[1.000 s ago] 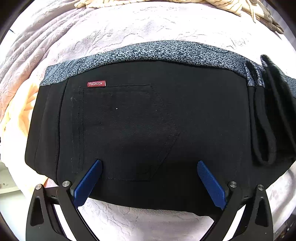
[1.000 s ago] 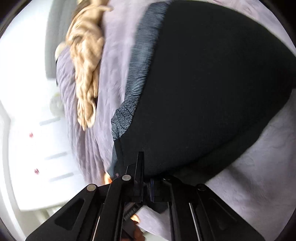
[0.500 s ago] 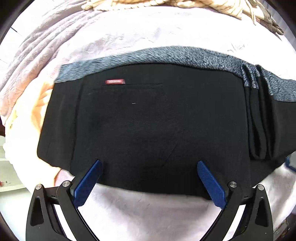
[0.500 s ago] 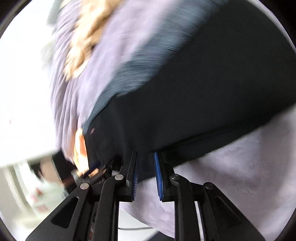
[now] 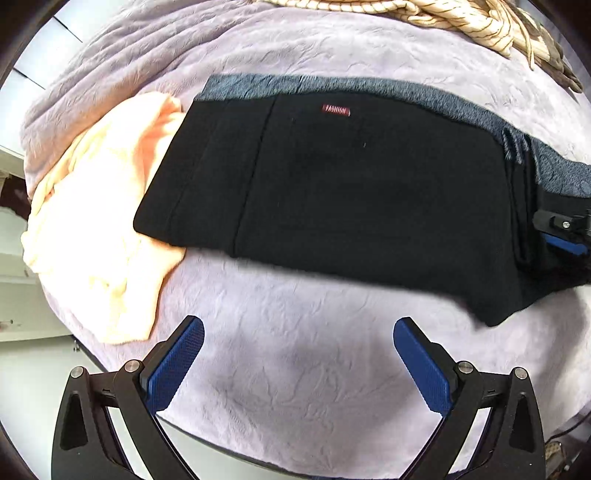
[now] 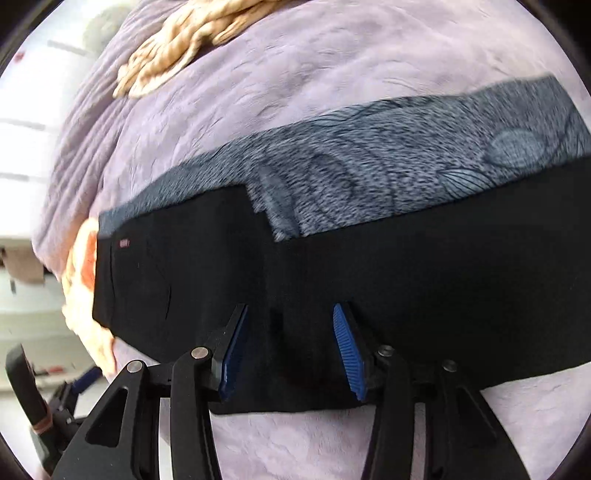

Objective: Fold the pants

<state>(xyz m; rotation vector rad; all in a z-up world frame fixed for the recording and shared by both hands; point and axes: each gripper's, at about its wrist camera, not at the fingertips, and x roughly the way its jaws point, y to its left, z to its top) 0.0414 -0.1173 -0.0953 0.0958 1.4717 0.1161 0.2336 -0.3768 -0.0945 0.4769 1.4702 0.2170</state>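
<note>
The black pants (image 5: 351, 192) lie folded flat on the lilac bedspread (image 5: 295, 350), with a grey patterned band (image 5: 369, 86) along their far edge and a red label (image 5: 336, 110). My left gripper (image 5: 299, 325) is open over bare bedspread, just short of the pants' near edge. My right gripper (image 6: 290, 314) hovers over the near part of the pants (image 6: 406, 277). Its jaws are opening, black cloth lies under the gap, and the pads (image 6: 347, 350) do not press on it. In the left wrist view the right gripper (image 5: 565, 229) shows at the pants' right end.
A peach cloth (image 5: 99, 221) lies under the pants' left end, near the bed's edge. A beige striped cloth (image 5: 443, 14) is bunched at the far side. White furniture and floor show past the left edge of the bed.
My left gripper has drawn back off the pants and risen, staying open. My right gripper has let go of the pants' edge, rolled round, and its jaws have spread apart.
</note>
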